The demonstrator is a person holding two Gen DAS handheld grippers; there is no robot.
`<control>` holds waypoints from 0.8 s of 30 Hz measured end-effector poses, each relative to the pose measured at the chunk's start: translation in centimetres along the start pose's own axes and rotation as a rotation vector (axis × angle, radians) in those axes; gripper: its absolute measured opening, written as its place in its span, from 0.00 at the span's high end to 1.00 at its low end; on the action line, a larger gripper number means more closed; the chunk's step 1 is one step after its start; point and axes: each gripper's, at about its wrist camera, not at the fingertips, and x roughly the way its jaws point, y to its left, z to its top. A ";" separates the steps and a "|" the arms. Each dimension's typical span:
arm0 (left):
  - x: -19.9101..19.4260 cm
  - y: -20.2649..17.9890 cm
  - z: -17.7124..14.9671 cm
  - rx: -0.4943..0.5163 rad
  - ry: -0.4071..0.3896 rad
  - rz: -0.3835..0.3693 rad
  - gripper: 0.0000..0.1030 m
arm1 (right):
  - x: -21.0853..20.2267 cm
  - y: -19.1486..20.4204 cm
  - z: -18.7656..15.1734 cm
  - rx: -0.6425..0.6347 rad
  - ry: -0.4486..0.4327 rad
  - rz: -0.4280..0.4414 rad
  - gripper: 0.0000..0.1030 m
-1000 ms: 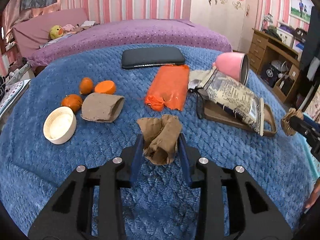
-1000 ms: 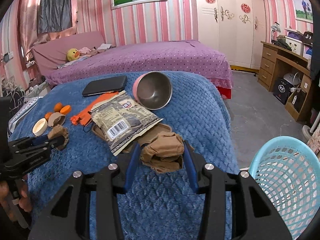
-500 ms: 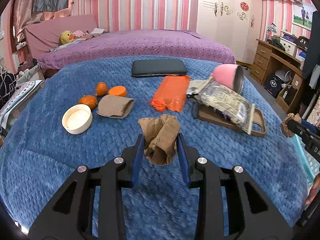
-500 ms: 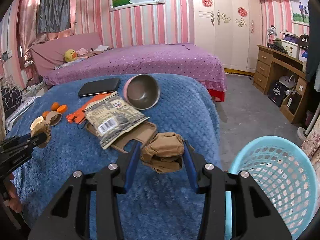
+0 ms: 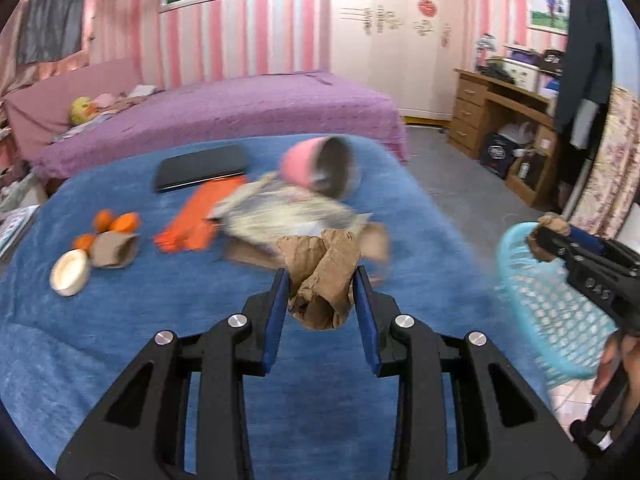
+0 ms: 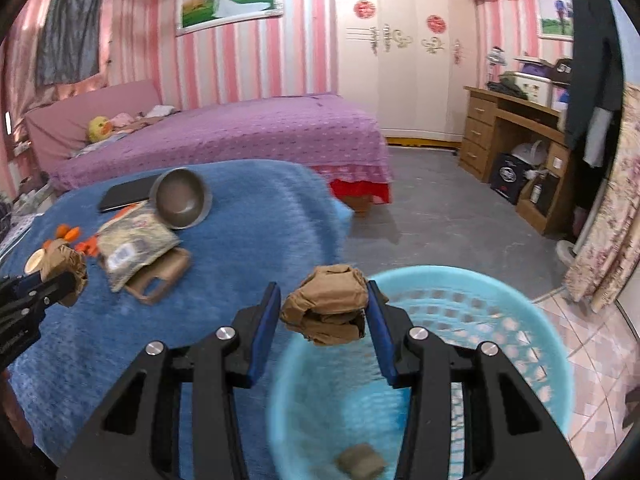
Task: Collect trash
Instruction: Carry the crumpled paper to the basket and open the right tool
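My left gripper (image 5: 321, 280) is shut on a crumpled brown paper wad (image 5: 322, 276), held above the blue blanket (image 5: 120, 340). My right gripper (image 6: 323, 308) is shut on a folded brown paper wad (image 6: 328, 308) and hangs over the near rim of a light blue plastic basket (image 6: 520, 320), which stands on the floor by the bed. One brown scrap (image 6: 360, 460) lies in the basket's bottom. In the left wrist view the right gripper (image 5: 544, 240) with its wad shows over the basket (image 5: 552, 320). In the right wrist view the left gripper (image 6: 66, 280) shows at the left edge.
On the blanket lie a snack bag (image 6: 132, 244) on a brown tray (image 6: 160, 276), a pink bowl (image 5: 320, 168) on its side, an orange wrapper (image 5: 196, 216), a black case (image 5: 200, 168), orange peels (image 5: 108, 224), a brown paper piece (image 5: 114, 250) and a white lid (image 5: 70, 272). A purple bed and wooden desk stand behind.
Both grippers have swung right with their paper wads. The right one went from above the blanket to over the blue basket. The left one has risen slightly.
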 end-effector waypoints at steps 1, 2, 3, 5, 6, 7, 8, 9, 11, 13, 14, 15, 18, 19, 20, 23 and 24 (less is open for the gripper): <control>0.1 -1.6 0.1 0.013 0.000 -0.027 0.69 | -0.2 -1.2 -0.1 0.015 -0.003 -0.012 0.58; 0.2 -2.7 0.1 0.025 -0.001 -0.038 0.69 | -0.4 -2.0 -0.1 0.025 -0.006 -0.021 0.58; 0.3 -4.0 0.1 0.042 -0.003 -0.051 0.69 | -0.7 -3.2 -0.3 0.037 -0.010 -0.041 0.58; 0.5 -6.4 -0.1 0.068 -0.004 -0.077 0.69 | -0.9 -4.6 -0.5 0.035 -0.013 -0.076 0.58; 0.7 -7.6 -0.1 0.075 0.000 -0.095 0.69 | -1.0 -5.3 -0.6 0.030 -0.014 -0.094 0.58; 0.9 -8.7 -0.2 0.080 0.005 -0.115 0.69 | -1.1 -6.3 -0.8 0.025 -0.013 -0.115 0.58; 1.0 -9.5 -0.3 0.084 0.008 -0.127 0.69 | -1.1 -7.0 -0.9 0.027 -0.011 -0.121 0.58; 1.1 -10.5 -0.4 0.091 0.010 -0.140 0.69 | -1.0 -7.6 -1.0 0.028 -0.010 -0.127 0.58; 1.4 -12.3 -0.5 0.107 0.011 -0.154 0.69 | -0.9 -9.1 -1.3 0.022 -0.010 -0.142 0.58; 1.7 -13.9 -0.5 0.115 0.017 -0.174 0.69 | -0.8 -10.3 -1.6 0.010 -0.009 -0.154 0.58; 1.9 -14.6 -0.4 0.117 0.021 -0.183 0.69 | -0.8 -10.7 -1.7 0.011 -0.008 -0.158 0.58; 2.1 -15.1 -0.4 0.118 0.024 -0.189 0.69 | -0.8 -11.5 -1.9 0.022 -0.007 -0.161 0.58; 2.7 -17.0 -0.3 0.130 0.033 -0.203 0.69 | -1.1 -13.0 -2.1 0.049 -0.012 -0.169 0.58; 2.9 -17.7 -0.3 0.135 0.037 -0.208 0.69 | -1.2 -13.3 -2.2 0.053 -0.015 -0.173 0.58; 3.0 -18.2 -0.3 0.137 0.041 -0.214 0.69 | -1.4 -13.5 -2.2 0.055 -0.017 -0.177 0.58; 3.5 -19.7 -0.1 0.143 0.051 -0.232 0.68 | -1.4 -14.1 -2.4 0.063 -0.018 -0.184 0.58; 3.7 -20.0 -0.1 0.147 0.055 -0.238 0.67 | -1.3 -14.3 -2.5 0.067 -0.015 -0.186 0.58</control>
